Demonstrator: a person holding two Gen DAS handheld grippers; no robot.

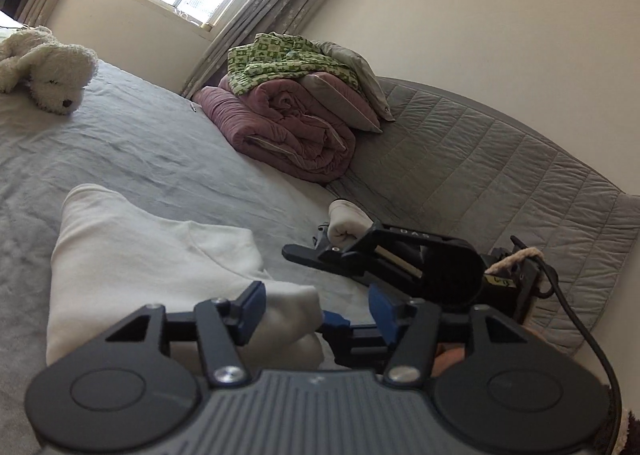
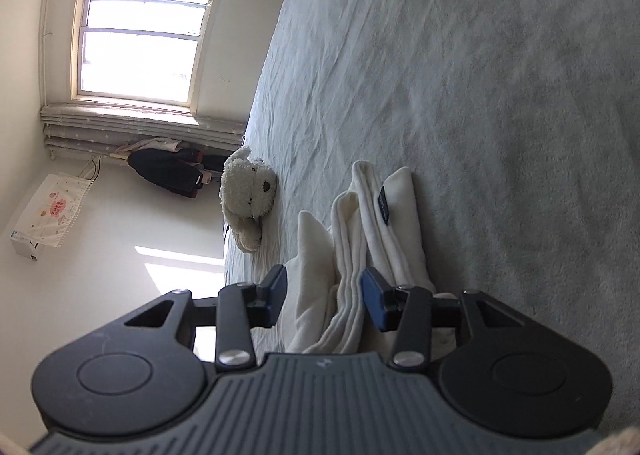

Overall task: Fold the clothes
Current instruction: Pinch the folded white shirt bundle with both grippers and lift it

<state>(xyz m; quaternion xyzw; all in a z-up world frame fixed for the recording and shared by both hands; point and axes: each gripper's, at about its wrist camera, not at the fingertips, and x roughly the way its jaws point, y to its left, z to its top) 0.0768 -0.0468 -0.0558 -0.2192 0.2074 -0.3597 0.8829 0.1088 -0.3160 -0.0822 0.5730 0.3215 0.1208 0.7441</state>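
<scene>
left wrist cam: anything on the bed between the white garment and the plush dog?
Nothing. In the left wrist view only bare, wrinkled grey bedsheet lies between the white garment and the plush dog.

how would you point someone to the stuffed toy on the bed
Start at the bed and look to its window-side edge, away from the pink quilt stacked by the headboard. The toy lies there alone: a fluffy white dog with a dark nose, unlike the flat white garment nearby.

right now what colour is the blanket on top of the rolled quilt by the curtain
Green and white checked pattern: the blanket shows best in the left wrist view, lying on the pink quilt.
</scene>
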